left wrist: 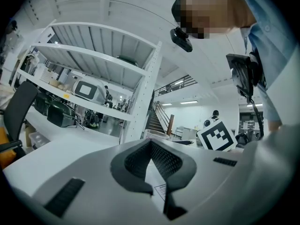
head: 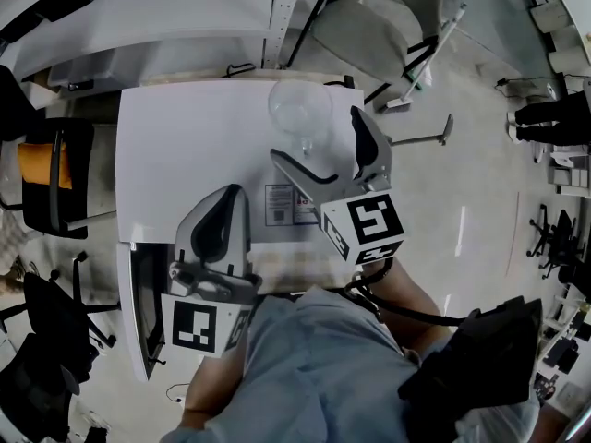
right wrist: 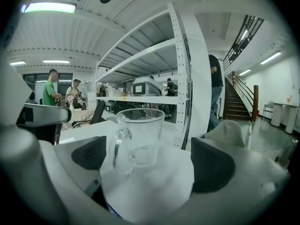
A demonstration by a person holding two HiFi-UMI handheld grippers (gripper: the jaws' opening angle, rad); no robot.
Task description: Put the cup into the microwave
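Observation:
A clear glass cup (head: 300, 109) with a handle stands upright near the far edge of a white flat top (head: 185, 146). My right gripper (head: 316, 135) is open just short of it, one jaw on either side of the handle. In the right gripper view the cup (right wrist: 138, 137) sits ahead between the two dark pads (right wrist: 89, 151), handle turned left, untouched by my right gripper (right wrist: 147, 156). My left gripper (head: 224, 201) rests over the near part of the white top with its jaws shut and empty; its pads (left wrist: 161, 161) meet at the tip of my left gripper (left wrist: 151, 144).
A door-like panel (head: 138, 303) hangs open below the white top's near left corner. A printed label (head: 286, 206) lies on the top. Office chairs (head: 55, 173) stand left, white shelving (head: 286, 7) behind. People stand by the shelves (right wrist: 215, 88).

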